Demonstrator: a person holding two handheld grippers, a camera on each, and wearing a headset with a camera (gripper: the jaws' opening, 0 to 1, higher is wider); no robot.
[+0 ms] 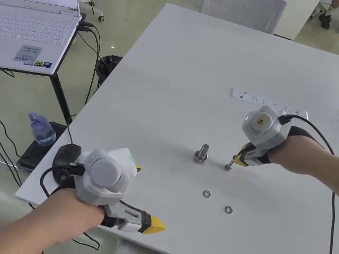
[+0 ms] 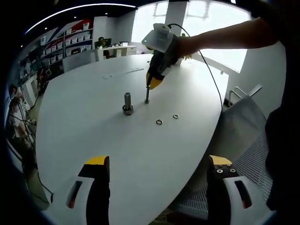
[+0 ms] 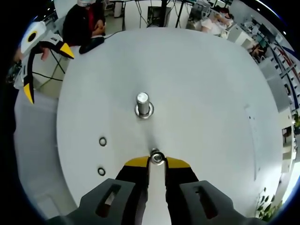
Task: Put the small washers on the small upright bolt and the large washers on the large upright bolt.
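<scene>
- Beyond the left edge of the bench (image 1: 175, 69), the head view takes in a laptop (image 1: 32, 32) on a stand, a bottle (image 1: 41, 128) lower down and loose cables on the floor.
- The left gripper (image 1: 145, 198) hangs over the near left corner, well apart from both bolts. Its own view shows its fingers (image 2: 97, 183) spread wide with nothing between them.
- Open bench lies between that gripper and the bolts.
- The large bolt (image 1: 201, 153) stands upright mid-bench. I cannot tell whether the wider ring at its foot is a washer or part of the bolt.
- A washer (image 1: 206, 194) and a second washer (image 1: 228, 210) lie flat on the person's side of the bolts, near each other but apart. Their size class is too small to tell.
- The small bolt (image 1: 229, 165) stands just right of the large one, with the right gripper (image 1: 237, 160) at its top.
- From the head view that gripper's body hides its tips. Its own view looks down on the bolt's bright round top, which sits between the yellow tips.
- Its fingers (image 3: 136, 164) are drawn nearly together, with a thin slit between them. I cannot tell whether a washer is pinched there.
- Farther back and right, a power strip (image 1: 265, 100) lies on the bench, and a chair (image 1: 243, 10) stands at the far end.
</scene>
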